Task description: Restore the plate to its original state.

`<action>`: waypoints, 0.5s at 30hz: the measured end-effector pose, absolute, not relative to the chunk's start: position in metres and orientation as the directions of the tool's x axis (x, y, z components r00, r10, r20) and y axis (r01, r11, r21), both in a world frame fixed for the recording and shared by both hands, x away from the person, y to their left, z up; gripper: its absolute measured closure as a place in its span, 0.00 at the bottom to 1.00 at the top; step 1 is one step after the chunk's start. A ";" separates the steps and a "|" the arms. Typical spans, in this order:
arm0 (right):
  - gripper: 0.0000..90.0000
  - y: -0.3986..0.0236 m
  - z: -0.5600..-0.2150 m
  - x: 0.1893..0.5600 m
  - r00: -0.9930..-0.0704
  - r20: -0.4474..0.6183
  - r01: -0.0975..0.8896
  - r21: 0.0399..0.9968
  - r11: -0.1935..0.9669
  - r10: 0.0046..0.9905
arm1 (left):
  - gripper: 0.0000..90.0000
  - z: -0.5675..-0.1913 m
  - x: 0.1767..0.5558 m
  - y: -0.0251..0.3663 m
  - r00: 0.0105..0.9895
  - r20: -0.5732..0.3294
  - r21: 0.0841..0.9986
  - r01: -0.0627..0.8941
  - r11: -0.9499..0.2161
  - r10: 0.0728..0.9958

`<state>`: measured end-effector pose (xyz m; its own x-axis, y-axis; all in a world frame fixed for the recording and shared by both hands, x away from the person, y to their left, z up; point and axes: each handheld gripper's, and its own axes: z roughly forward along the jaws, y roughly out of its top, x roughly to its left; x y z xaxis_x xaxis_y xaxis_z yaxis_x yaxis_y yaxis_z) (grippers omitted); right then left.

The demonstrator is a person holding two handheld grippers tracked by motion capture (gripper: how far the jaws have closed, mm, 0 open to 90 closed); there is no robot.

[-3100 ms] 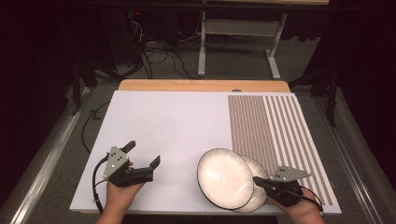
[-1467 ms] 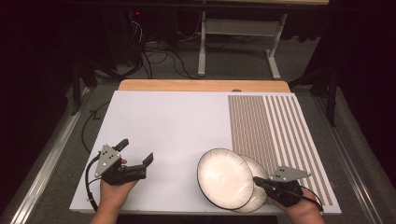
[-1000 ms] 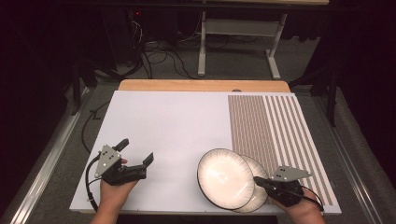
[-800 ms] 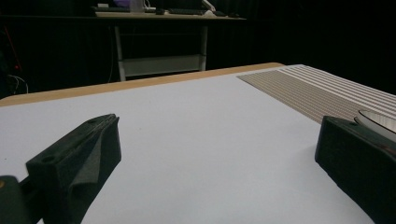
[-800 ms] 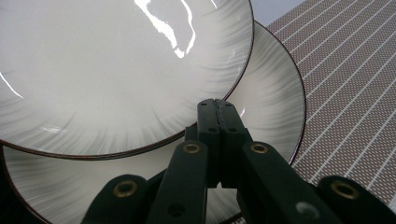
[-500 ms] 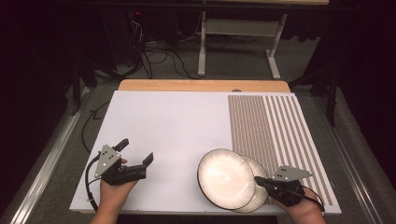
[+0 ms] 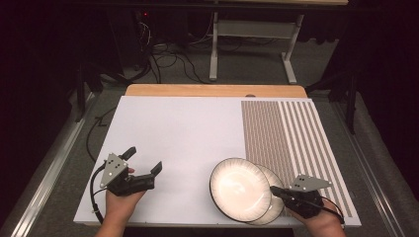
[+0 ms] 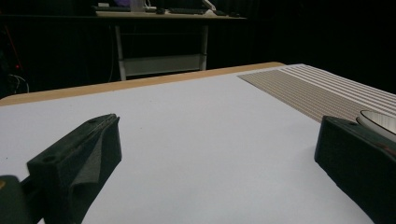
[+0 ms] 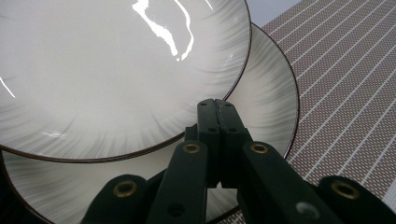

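I see two white plates with dark rims overlapping near the front edge of the white surface (image 7: 188, 128). The upper plate (image 7: 240, 188) lies partly across the lower plate (image 7: 274, 205), offset to its left. My right tool (image 7: 275, 190) reaches in from the right of the plates; seen along its own length, its jaws are pressed fully together, tips at the upper plate's rim, over the lower plate. I cannot tell whether they pinch the lower plate's edge or merely rest on it.

My left tool (image 7: 145, 159) hovers well to the left of the plates, jaws spread wide, holding nothing, with bare surface between them.

I judge the work barely begun: the plates are still stacked, neither lifted clear, and separating or moving them is all still to do.

Around the plates: a brown striped mat (image 7: 289, 143) begins just behind and to the right of them, and the lower plate's right edge sits over it. A wooden board edge (image 7: 212, 90) lies far behind. Nothing stands between the left tool and the plates. The main hindrance, I think, is the overlap itself.
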<state>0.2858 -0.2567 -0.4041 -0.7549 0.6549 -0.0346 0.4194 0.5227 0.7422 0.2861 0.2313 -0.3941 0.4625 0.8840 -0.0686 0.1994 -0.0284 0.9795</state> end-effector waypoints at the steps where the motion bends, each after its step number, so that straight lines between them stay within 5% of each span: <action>1: 1.00 -0.258 -0.404 0.286 -0.754 -0.033 0.421 0.743 0.521 0.656 | 0.02 -0.394 0.286 0.231 0.462 -0.068 0.980 0.199 -0.029 0.884; 15: 1.00 -0.263 -0.402 0.286 -0.743 -0.032 0.424 0.750 0.508 0.668 | 0.02 -0.394 0.286 0.232 0.462 -0.068 0.980 0.199 -0.028 0.884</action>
